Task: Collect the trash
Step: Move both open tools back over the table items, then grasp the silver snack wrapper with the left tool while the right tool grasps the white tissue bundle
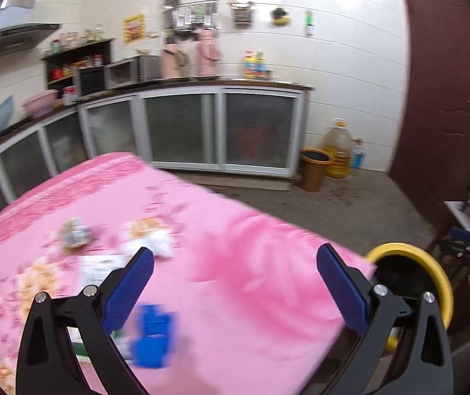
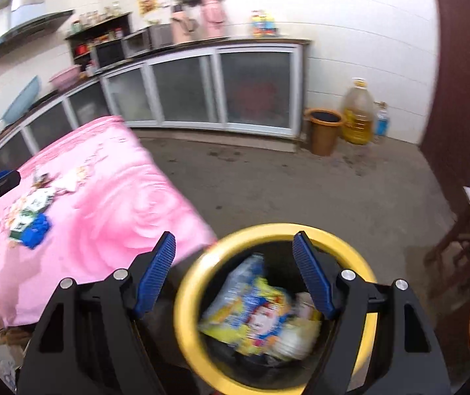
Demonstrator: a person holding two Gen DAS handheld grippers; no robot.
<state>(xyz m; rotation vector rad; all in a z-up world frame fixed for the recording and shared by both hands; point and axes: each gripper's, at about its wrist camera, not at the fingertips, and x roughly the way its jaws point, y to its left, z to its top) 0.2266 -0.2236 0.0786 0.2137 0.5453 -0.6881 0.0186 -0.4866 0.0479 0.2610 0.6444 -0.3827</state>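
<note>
My left gripper [image 1: 235, 253] is open wide above a table under a pink flowered cloth [image 1: 251, 263], with nothing between its fingers. Blurred trash lies on the cloth: a blue crumpled piece [image 1: 154, 335], a green-and-white pack [image 1: 98, 268], a white-and-orange wrapper [image 1: 151, 235] and a grey wad [image 1: 75, 235]. My right gripper [image 2: 234, 238] is open over a black bin with a yellow rim [image 2: 188, 289], which stands at the table's corner. A yellow-and-blue snack wrapper [image 2: 251, 312] lies inside the bin, below the fingers and free of them.
An orange-brown bucket [image 2: 323, 128], a big oil bottle [image 2: 358, 115] and a small blue bottle [image 2: 383, 118] stand by the far cabinets [image 2: 202, 89]. A dark red door [image 2: 465, 82] is at right, a wooden stool [image 2: 458, 247] beside the bin. Bare concrete floor [image 2: 300, 181] lies between.
</note>
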